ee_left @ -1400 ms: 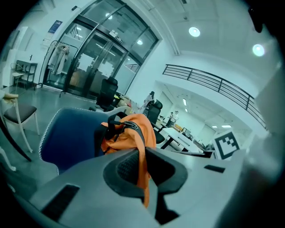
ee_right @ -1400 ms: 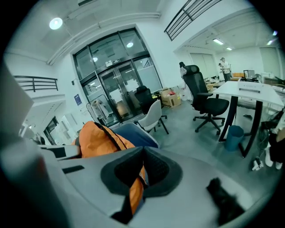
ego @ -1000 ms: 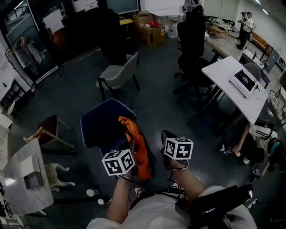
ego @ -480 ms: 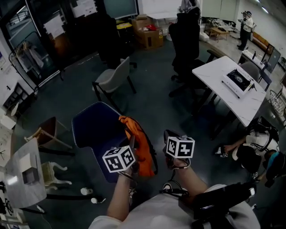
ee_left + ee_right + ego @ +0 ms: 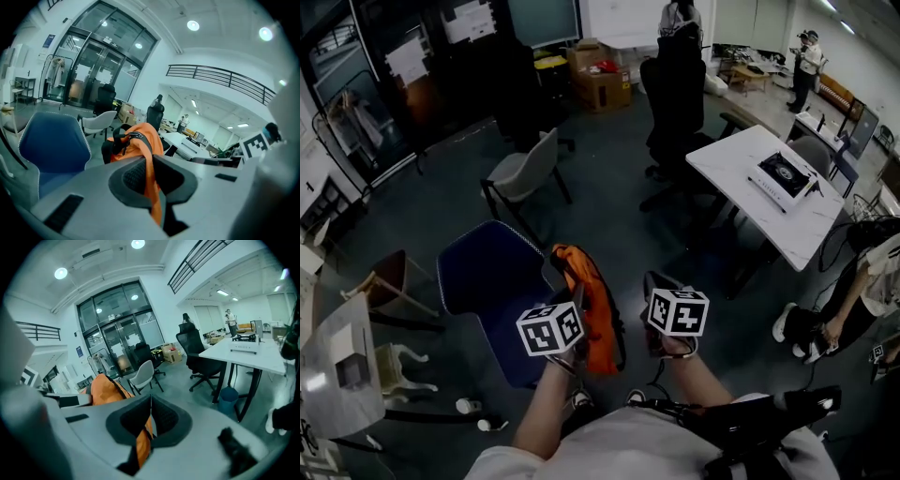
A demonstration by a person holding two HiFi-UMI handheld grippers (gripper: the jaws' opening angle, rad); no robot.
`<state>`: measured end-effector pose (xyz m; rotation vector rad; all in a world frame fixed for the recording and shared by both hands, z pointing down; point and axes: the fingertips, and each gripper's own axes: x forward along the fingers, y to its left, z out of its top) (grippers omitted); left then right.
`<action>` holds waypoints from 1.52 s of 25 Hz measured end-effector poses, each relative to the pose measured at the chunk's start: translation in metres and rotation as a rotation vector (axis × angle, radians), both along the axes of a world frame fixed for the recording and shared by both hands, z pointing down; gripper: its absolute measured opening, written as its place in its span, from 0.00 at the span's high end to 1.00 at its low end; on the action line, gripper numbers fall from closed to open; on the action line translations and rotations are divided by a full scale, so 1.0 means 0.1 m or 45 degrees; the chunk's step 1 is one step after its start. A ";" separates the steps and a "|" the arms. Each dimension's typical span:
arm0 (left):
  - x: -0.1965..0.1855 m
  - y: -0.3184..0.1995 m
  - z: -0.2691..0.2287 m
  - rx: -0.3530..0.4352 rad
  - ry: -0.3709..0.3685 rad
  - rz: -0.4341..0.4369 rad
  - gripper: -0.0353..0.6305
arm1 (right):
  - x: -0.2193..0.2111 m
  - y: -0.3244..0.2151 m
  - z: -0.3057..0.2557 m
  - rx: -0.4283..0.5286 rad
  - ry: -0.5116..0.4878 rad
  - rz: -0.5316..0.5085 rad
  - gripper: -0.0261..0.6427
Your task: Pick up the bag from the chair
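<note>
1. Spanning the whole head view, the dark floor (image 5: pixel 619 225) of an open office room.
2. White surface (image 5: pixel 736 169) on the right, with a flat black-and-white item (image 5: pixel 784 175) lying on it. The right gripper view shows the same surface off to the right (image 5: pixel 243 351).
3. Blue chair (image 5: pixel 483 281) at lower left, close in front of the person, with pale piping along its rim. In the left gripper view it sits left of the jaws (image 5: pixel 51 140).
4. Black office chair (image 5: pixel 673 80) farther back, near the surface. Grey chair (image 5: pixel 525 169) beyond the blue chair, apart from it.
5. Orange bag (image 5: pixel 592 305) with black straps, held up at the blue chair's right edge, between the two grippers. Cannot tell if its lower end touches the seat. It also shows in both gripper views (image 5: pixel 136 140) (image 5: pixel 105 387).
6. Cardboard boxes (image 5: pixel 602 80) by the far wall.
7. Left hand-held gripper (image 5: pixel 578 302), marker cube facing up, just left of the bag. Its jaws are clamped on orange bag fabric, which runs down between the pads (image 5: pixel 151 159).
8. Right hand-held gripper (image 5: pixel 649 289), just right of the bag. Its jaws are closed too, with a strip of the orange bag pinched between them and hanging below (image 5: pixel 150 404).
</note>
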<state>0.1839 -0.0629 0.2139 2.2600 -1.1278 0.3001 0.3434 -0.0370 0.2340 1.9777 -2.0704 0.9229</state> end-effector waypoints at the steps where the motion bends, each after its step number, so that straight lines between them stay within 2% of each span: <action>1: 0.01 -0.01 -0.01 0.002 -0.001 0.009 0.90 | -0.01 -0.01 -0.03 0.007 0.019 -0.002 0.91; 6: 0.06 -0.07 -0.07 0.026 -0.010 0.057 0.90 | -0.05 -0.09 -0.13 0.032 0.049 -0.002 0.91; 14: -0.01 -0.24 -0.11 0.046 0.001 0.074 0.90 | -0.18 -0.22 -0.20 0.063 0.057 0.006 0.91; 19: -0.05 -0.32 -0.14 0.054 0.006 0.085 0.90 | -0.21 -0.27 -0.20 0.034 0.143 0.001 0.92; 38: -0.25 -0.41 -0.08 0.033 0.002 0.071 0.90 | -0.36 -0.29 -0.17 0.011 0.154 -0.002 0.92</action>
